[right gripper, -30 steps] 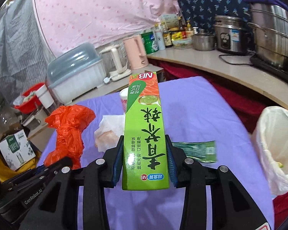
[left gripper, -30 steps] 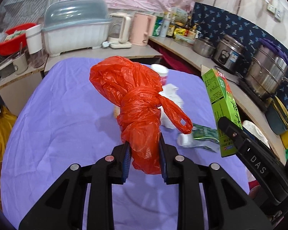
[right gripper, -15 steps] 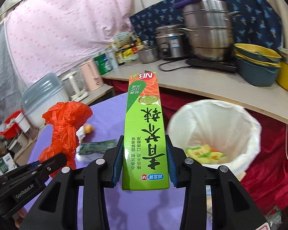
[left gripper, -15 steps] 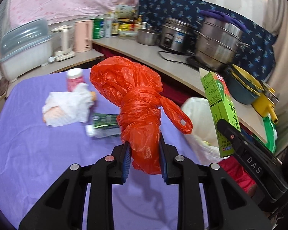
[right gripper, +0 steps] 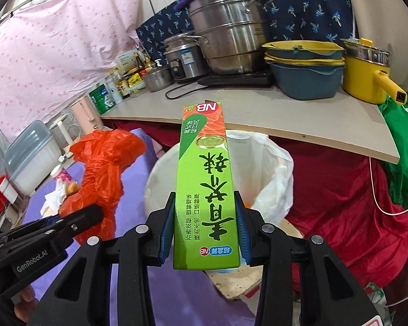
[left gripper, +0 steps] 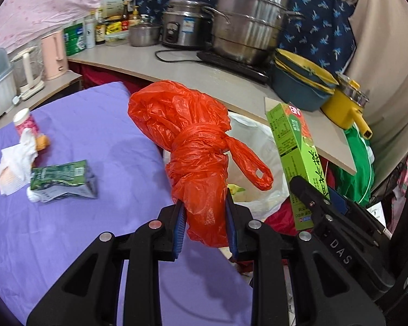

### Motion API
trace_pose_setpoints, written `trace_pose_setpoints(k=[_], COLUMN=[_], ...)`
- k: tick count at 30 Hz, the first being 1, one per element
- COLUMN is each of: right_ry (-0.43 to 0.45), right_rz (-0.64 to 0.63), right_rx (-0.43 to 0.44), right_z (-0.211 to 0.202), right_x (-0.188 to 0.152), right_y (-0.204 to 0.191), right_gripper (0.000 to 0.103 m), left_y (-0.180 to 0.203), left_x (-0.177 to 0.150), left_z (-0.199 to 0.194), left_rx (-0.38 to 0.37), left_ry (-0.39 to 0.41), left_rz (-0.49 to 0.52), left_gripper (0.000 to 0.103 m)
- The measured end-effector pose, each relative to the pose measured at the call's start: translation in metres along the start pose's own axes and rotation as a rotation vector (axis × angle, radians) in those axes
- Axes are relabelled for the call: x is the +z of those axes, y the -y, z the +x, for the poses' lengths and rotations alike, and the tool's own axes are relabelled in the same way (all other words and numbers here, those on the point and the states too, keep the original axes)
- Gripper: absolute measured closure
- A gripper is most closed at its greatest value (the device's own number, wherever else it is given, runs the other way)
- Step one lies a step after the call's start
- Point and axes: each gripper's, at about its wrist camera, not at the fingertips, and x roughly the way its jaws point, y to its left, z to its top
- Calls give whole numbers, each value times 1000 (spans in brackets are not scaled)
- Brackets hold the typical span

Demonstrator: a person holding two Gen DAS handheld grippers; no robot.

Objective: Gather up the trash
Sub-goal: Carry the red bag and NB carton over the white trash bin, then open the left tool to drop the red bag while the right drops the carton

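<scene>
My left gripper (left gripper: 204,217) is shut on a knotted orange plastic bag (left gripper: 195,146) and holds it upright at the purple table's right edge. My right gripper (right gripper: 205,231) is shut on a tall green carton (right gripper: 204,187), held upright over the white-lined trash bin (right gripper: 274,168). The bin (left gripper: 255,146) shows behind the orange bag in the left wrist view, with the green carton (left gripper: 296,160) to the right. The orange bag (right gripper: 103,168) shows at the left of the right wrist view.
On the purple table (left gripper: 89,125) lie a crushed green pack (left gripper: 59,179), crumpled white tissue (left gripper: 13,163) and a small pink cup (left gripper: 25,122). A counter (right gripper: 285,114) behind the bin carries steel pots (right gripper: 225,27), stacked bowls (right gripper: 304,70) and a yellow pot (right gripper: 367,73).
Both grippers have swung right with their loads, from over the table toward the bin. The bin now sits straight behind the carton and the orange bag.
</scene>
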Motion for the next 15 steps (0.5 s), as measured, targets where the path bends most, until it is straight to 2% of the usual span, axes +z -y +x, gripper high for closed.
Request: trace_pose_setpoints(k=[6, 15], right_ry=[-17, -21], right_rz=[28, 33], right_rx=[-17, -23], right_z=[12, 23], right_x=[-3, 1], right_y=[21, 27], right_gripper=[65, 65], left_y=[18, 16], left_x=[0, 7], left_z=[29, 46], left_rx=[-2, 10], left_ry=[-47, -61], left_rz=[19, 12], left_gripper=[78, 74])
